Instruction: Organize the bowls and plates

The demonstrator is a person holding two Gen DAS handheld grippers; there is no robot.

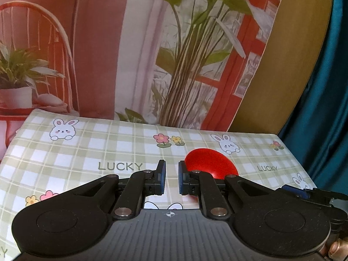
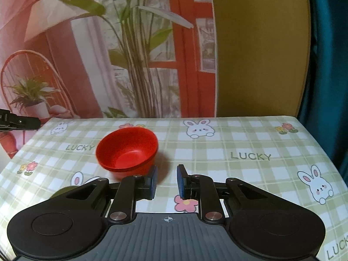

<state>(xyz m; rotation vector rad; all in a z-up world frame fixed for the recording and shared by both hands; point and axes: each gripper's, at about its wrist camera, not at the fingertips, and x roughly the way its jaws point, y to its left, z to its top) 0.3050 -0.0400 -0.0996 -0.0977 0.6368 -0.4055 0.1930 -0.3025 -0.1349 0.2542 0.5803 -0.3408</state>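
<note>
A stack of red bowls (image 2: 127,152) stands upright on the checked tablecloth (image 2: 239,143), two rims showing one inside the other. My right gripper (image 2: 167,178) hovers just in front and to the right of it, its blue pads a little apart with nothing between them. In the left wrist view the red bowl (image 1: 212,163) sits behind the right finger and is partly hidden by it. My left gripper (image 1: 171,174) is empty, with only a narrow slit between its pads. The right gripper (image 1: 304,192) shows at the far right edge of that view. The left gripper's tip (image 2: 17,121) pokes in at the left edge of the right wrist view.
The table's far edge (image 1: 130,122) meets a printed backdrop (image 1: 152,54) of plants and a red window. A mustard panel (image 2: 261,54) and a teal curtain (image 1: 322,108) stand at the right. The tablecloth (image 1: 87,152) drops off at the left and right sides.
</note>
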